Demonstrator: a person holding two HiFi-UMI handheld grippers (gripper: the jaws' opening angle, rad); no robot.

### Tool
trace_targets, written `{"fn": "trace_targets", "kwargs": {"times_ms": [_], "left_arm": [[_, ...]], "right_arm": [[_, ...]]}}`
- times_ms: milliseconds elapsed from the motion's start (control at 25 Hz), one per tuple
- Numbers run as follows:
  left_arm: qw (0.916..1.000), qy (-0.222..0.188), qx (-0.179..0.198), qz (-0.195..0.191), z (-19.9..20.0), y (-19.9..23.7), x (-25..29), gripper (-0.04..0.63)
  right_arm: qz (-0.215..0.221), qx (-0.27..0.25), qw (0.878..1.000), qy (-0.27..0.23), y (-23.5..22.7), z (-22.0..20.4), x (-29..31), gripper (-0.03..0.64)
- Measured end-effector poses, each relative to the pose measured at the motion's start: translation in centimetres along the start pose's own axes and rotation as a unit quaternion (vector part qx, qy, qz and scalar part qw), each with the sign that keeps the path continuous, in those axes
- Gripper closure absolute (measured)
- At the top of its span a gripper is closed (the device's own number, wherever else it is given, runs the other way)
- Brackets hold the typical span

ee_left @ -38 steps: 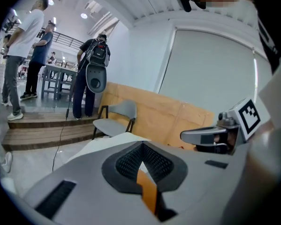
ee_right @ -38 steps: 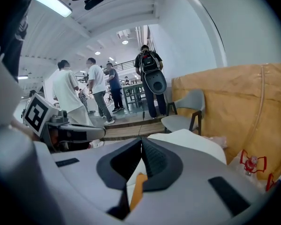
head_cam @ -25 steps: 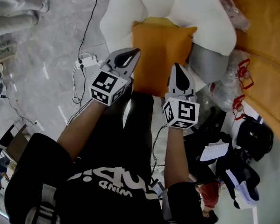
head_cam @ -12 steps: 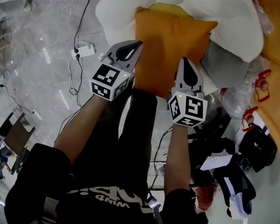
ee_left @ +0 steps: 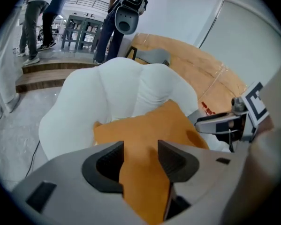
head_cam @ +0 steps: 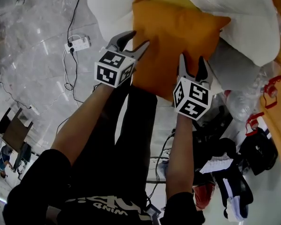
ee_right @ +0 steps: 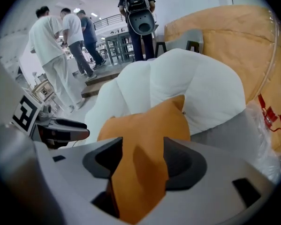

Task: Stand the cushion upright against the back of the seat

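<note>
An orange cushion (head_cam: pixel 178 36) lies flat on the white puffy seat (head_cam: pixel 112 13), its near edge towards me. My left gripper (head_cam: pixel 135 40) is at the cushion's near left corner, its jaws opening, with the orange fabric (ee_left: pixel 149 130) running between them. My right gripper (head_cam: pixel 193 62) is at the near right edge, its jaws also opening astride the cushion (ee_right: pixel 149 125). Neither pair of pads visibly presses the fabric. The seat's rounded back (ee_left: pixel 121 88) rises behind the cushion. Each gripper shows in the other's view: the right gripper (ee_left: pixel 224 123) and the left gripper (ee_right: pixel 60 128).
A power strip (head_cam: pixel 78 44) with cables lies on the marble floor at the left. A grey pad (head_cam: pixel 234 64), clear plastic bags with red handles (head_cam: pixel 271 86) and dark bags (head_cam: pixel 257 153) crowd the right. People (ee_right: pixel 51 36) stand beyond the seat by some steps (ee_left: pixel 37 74).
Both grippers have come down from above my legs onto the cushion's near edge. Their jaws, shut before, now stand apart around the fabric.
</note>
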State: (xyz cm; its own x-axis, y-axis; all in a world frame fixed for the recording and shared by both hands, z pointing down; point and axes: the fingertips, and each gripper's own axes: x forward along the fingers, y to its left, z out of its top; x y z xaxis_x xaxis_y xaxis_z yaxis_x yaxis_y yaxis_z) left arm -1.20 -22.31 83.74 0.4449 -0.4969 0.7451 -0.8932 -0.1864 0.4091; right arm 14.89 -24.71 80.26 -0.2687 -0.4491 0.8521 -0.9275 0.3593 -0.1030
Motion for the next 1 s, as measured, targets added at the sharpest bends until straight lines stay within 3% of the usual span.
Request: {"fn": "trace_targets", "kwargs": {"times_ms": [360, 520, 1000], "left_arm": [[0.9969, 0.068, -0.038, 0.016, -4.8, 3.2, 4.6, 0.348], [0.9951, 0.074, -0.063, 0.015, -5.5, 3.4, 6.0, 0.341], [0.9934, 0.09, -0.07, 0.009, -5.6, 3.6, 7.5, 0.347]], "right_arm": [[-0.025, -0.027, 0.997, 0.061, -1.5, -2.4, 3.8, 0.336], [-0.035, -0.048, 0.995, 0.077, -2.1, -3.1, 5.0, 0.336], [-0.014, -0.05, 0.99, 0.129, -3.3, -4.3, 7.5, 0.341]]}}
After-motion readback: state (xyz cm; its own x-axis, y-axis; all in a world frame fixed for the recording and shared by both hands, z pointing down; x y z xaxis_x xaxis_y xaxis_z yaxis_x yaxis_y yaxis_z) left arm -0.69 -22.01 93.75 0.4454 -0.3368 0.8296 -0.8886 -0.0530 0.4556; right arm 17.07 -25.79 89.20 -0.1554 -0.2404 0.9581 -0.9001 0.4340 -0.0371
